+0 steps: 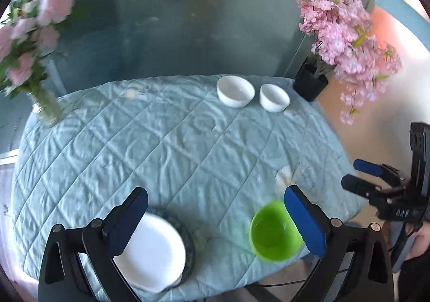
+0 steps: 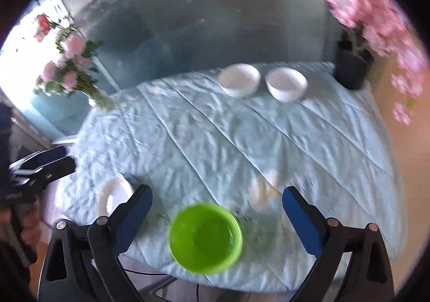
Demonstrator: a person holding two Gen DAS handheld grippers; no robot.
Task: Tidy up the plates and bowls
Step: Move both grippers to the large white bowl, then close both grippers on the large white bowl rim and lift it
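Green bowl (image 2: 205, 238) sits upright, mouth up.

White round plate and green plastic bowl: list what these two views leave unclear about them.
- White round plate: left wrist view, the left tool's finger covers its left edge; whether one plate or several, unclear.
- Dark mat beneath it: mostly hidden by the plate.
- Green plastic bowl: right wrist view, motion-blurred; contents unreadable.

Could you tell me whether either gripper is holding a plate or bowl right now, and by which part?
Nothing is held. The left gripper and right gripper both have open, empty jaws above the table; the green bowl sits free.
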